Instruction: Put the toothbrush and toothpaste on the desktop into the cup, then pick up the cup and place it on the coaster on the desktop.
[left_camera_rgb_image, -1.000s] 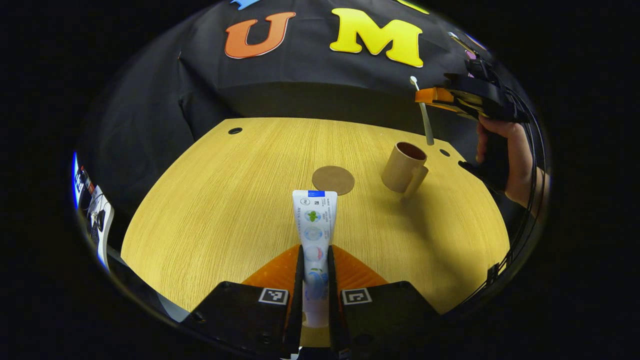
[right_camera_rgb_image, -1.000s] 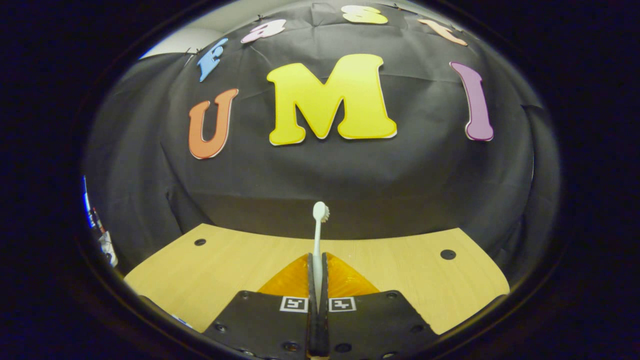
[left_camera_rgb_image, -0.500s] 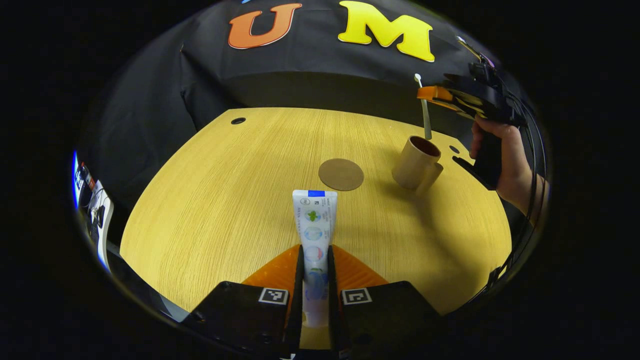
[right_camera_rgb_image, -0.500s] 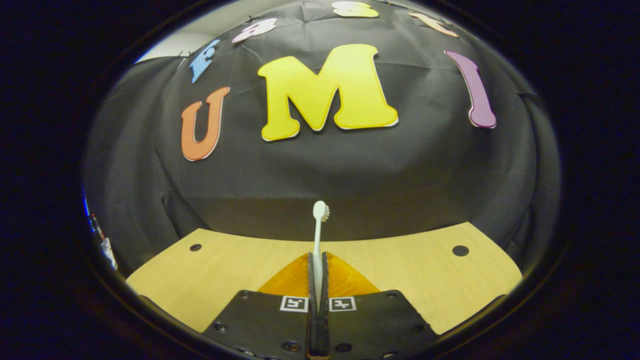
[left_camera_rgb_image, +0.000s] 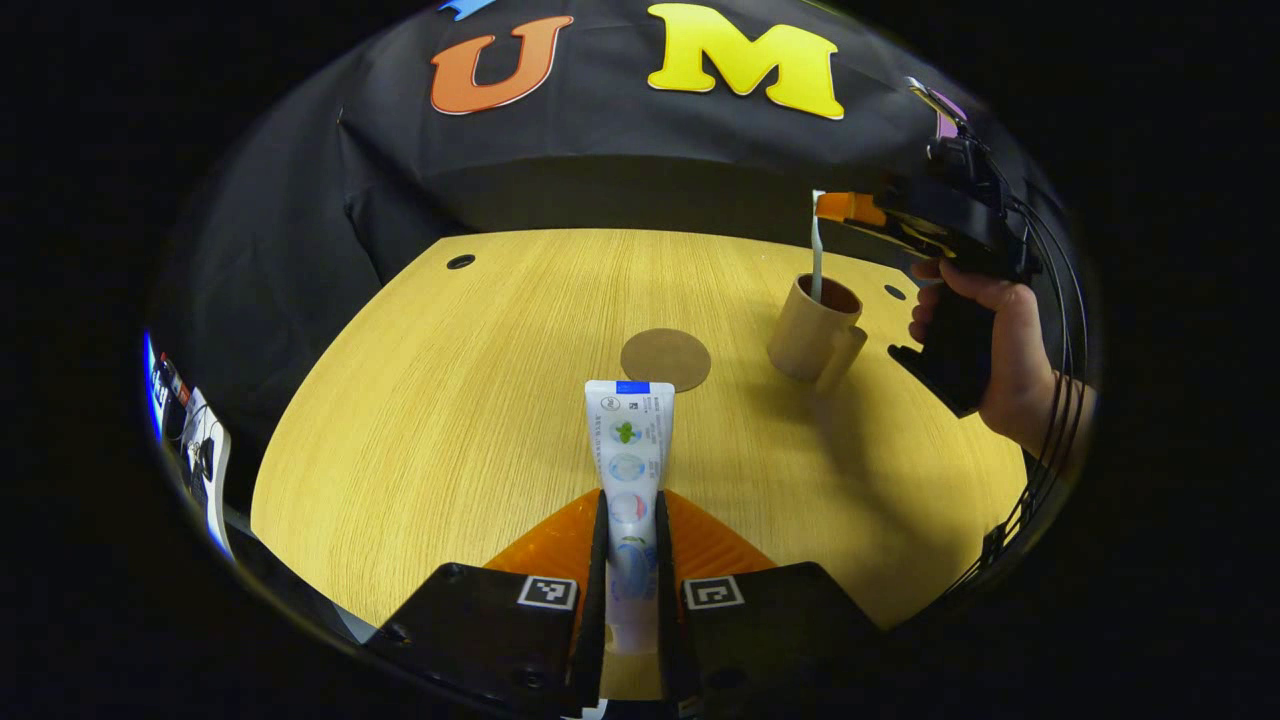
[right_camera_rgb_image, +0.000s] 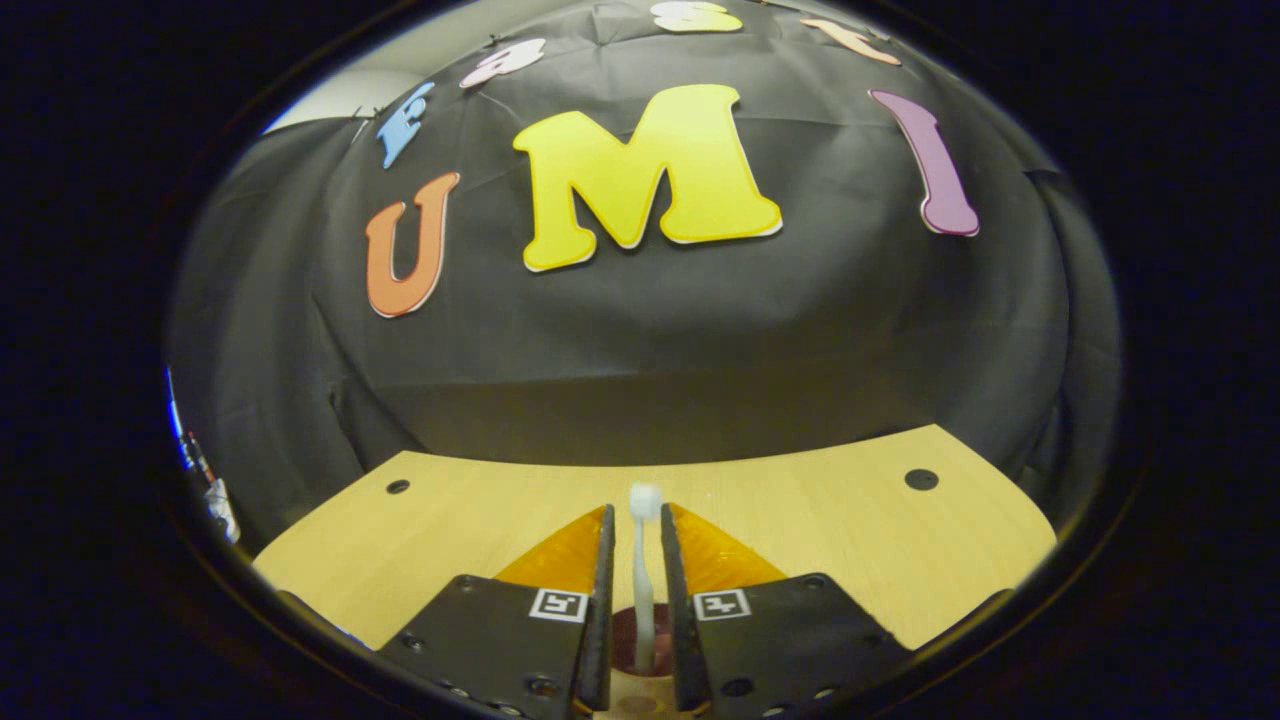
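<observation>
Surface: light wooden table (left_camera_rgb_image: 450, 420), filling the frame's middle.
Centre: round brown coaster (left_camera_rgb_image: 665, 359) lying flat.
Right of centre: tan cup (left_camera_rgb_image: 808, 330), upright.

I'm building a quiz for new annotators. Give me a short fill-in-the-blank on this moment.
1. The left hand-held gripper is shut on the ____.
2. The toothbrush stands with its lower end inside the ____.
3. The round coaster lies on the desktop with ____ on it.
4. The right hand-held gripper has its jaws ____ around the toothbrush.

Missing words: toothpaste; cup; nothing; open
</observation>
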